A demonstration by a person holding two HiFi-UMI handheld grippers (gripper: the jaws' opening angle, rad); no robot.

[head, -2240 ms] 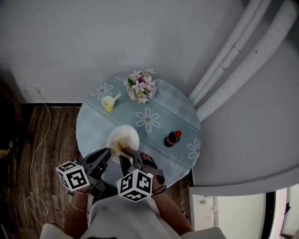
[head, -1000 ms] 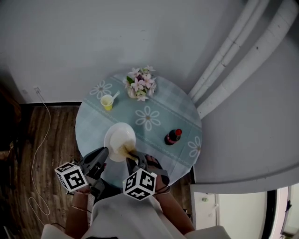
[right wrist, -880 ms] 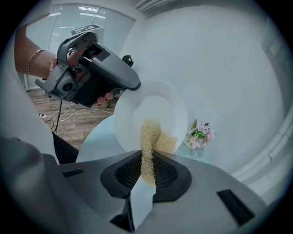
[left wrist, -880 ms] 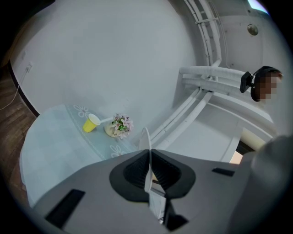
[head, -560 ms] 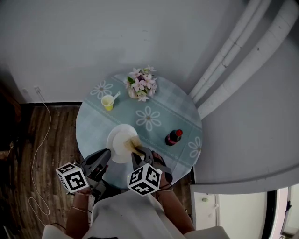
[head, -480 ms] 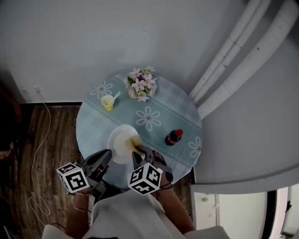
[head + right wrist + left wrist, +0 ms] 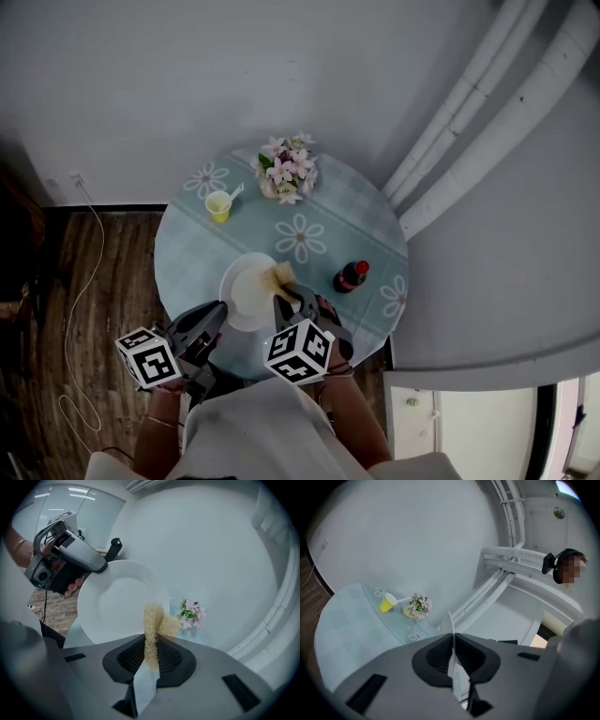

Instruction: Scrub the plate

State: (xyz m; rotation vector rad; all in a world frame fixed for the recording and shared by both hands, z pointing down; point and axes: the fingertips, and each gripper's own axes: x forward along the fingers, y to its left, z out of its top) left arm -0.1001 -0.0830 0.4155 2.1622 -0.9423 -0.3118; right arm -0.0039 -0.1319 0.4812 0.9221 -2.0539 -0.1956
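White wall [image 7: 187, 75] and dark wood floor [image 7: 94, 281] frame a round surface [image 7: 328, 216] under a pale blue cloth printed with daisies. At its near edge is the white plate [image 7: 248, 291], tilted up on its rim, which the left claw [image 7: 217, 309] has clamped shut on; that rim shows as a thin white edge between its jaws. The right claw [image 7: 286, 298] is closed on a tan fibrous scrubber [image 7: 281, 275], whose free end presses against the plate's face near the right rim. Farther back stands a bunch of pink flowers [image 7: 286, 169], a dark red-capped bottle [image 7: 352, 277] is at the right, and a yellow cup [image 7: 218, 206] at the left.
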